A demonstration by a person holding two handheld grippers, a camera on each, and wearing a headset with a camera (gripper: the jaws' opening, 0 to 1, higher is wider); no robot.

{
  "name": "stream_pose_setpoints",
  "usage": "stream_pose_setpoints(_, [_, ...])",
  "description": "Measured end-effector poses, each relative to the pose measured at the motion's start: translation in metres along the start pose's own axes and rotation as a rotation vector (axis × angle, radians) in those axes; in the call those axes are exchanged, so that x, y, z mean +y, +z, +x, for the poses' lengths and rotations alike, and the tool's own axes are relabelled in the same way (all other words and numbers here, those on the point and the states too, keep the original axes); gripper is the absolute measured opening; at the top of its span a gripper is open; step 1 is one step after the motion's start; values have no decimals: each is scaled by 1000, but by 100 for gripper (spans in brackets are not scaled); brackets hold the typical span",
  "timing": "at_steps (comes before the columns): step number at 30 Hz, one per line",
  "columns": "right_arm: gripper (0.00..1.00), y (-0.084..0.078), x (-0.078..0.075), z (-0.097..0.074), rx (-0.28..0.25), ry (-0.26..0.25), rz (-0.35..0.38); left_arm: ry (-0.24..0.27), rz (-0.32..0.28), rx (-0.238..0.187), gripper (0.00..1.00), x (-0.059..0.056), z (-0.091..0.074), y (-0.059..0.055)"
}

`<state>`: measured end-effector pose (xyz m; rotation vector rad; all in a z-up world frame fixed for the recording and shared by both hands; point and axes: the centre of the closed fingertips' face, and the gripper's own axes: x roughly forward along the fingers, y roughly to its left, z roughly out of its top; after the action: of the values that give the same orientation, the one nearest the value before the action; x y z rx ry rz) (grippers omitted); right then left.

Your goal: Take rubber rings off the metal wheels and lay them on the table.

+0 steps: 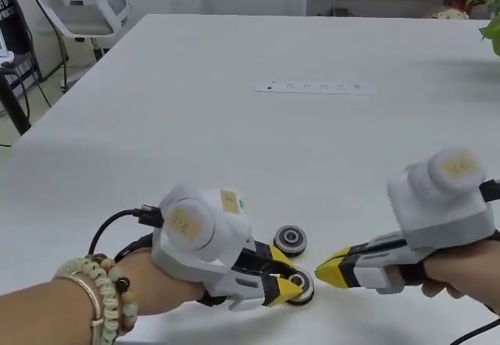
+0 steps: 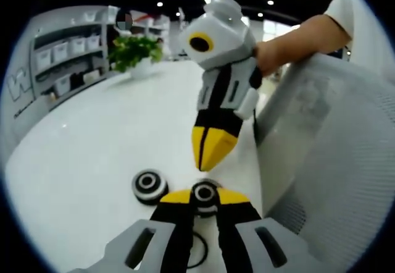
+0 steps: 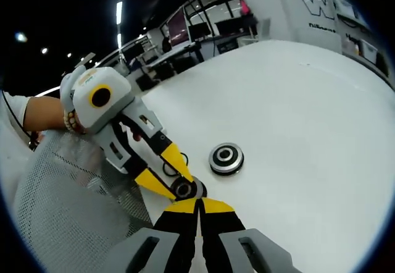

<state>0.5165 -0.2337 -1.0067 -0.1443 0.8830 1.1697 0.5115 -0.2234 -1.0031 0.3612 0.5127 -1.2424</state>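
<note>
Left hand-held gripper (image 1: 295, 287) clamps a wheel (image 2: 205, 193) near the table (image 1: 234, 142) edge; right hand-held gripper (image 1: 319, 272) closed, empty.

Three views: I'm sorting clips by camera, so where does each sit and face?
Head view: on the headset, looking forward and down at the table; shows the left gripper, right gripper and a beaded wrist.
Left gripper view: on the left gripper, looking along its jaws, clamped on a wheel, toward the right gripper and a forearm.
Right gripper view: on the right gripper, looking along its shut jaws at the left gripper and the beaded wrist.
Shared: all show the clamped wheel and a loose wheel.
</note>
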Motion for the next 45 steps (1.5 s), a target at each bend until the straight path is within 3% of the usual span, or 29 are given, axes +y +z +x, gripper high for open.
stream_pose_setpoints(2, [0, -4, 0, 1, 21, -1, -33, -1, 1, 0, 14, 0, 0, 0])
stream_pose_setpoints(14, [7, -5, 2, 3, 21, -2, -170, -3, 5, -3, 14, 0, 0, 0])
stream_pose_setpoints(20, [8, -6, 1, 3, 22, 2, -166, -5, 7, -10, 14, 0, 0, 0])
stream_pose_setpoints(25, [11, -14, 4, 7, 65, 16, -169, -5, 9, -10, 14, 0, -1, 0])
stream_pose_setpoints(29, [11, -13, 6, 8, 66, 19, -178, -5, 8, -10, 14, 0, -1, 0])
stream_pose_setpoints(41, [19, -12, 10, 15, 72, 19, -256, -1, 0, -11, 14, 0, -1, 0])
stream_pose_setpoints(45, [16, -13, 11, 15, 71, 23, -288, 0, 0, -12, 14, 0, -1, 0])
